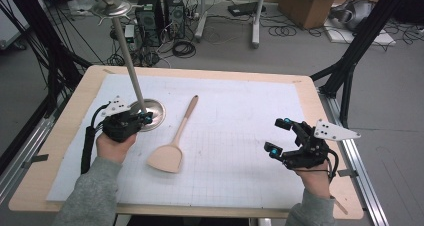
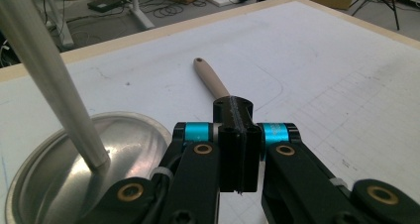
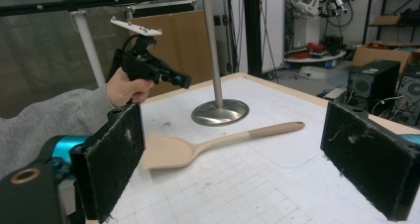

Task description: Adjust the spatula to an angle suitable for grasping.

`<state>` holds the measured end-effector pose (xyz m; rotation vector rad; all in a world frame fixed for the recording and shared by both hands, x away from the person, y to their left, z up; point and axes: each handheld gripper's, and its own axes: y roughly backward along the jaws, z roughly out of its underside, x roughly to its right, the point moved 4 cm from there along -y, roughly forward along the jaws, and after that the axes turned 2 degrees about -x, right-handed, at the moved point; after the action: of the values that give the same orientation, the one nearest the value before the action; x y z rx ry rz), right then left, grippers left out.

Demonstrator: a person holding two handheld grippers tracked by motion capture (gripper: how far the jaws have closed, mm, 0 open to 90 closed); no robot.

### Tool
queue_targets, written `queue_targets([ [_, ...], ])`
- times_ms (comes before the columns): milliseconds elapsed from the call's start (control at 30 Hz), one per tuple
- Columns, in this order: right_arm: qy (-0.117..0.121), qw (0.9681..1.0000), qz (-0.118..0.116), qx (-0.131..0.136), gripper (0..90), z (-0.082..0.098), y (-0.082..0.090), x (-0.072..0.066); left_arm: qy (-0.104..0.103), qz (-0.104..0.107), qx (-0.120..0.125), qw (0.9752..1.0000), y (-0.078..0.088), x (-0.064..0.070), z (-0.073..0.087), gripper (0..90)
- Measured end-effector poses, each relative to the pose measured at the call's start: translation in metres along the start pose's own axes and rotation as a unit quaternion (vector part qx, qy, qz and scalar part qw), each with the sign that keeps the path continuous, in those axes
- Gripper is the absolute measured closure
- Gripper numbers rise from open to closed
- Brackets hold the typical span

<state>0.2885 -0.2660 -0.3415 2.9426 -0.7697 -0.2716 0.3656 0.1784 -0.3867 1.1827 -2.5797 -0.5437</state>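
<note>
Between tongs: spatula (image 1: 172, 142), beside stand base (image 1: 155, 117).

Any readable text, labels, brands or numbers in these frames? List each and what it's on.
None readable.
White gridded mat: faint pencil-like marks, illegible.
Wooden spatula, metal stand, left gripper, right gripper: no markings seen.
Computer towers and cardboard box: too small to tell.

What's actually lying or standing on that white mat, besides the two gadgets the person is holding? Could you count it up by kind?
Wooden spatula: 1
Metal stand, a round base with a tall pole: 1
Total: 2
</note>
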Motion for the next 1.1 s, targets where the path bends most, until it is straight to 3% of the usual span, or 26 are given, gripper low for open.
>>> queue_targets([
  [867,0.003,1.0,-0.001,0.001,8.8,0.0,0.0,0.0,0.021,0.009,-0.048,0.9986,-0.038,-0.002,0.003,89.6],
  [1100,0.004,1.0,-0.001,0.003,8.8,0.0,0.001,0.0,0.021,0.011,-0.045,0.9987,-0.044,-0.002,-0.003,89.6],
])
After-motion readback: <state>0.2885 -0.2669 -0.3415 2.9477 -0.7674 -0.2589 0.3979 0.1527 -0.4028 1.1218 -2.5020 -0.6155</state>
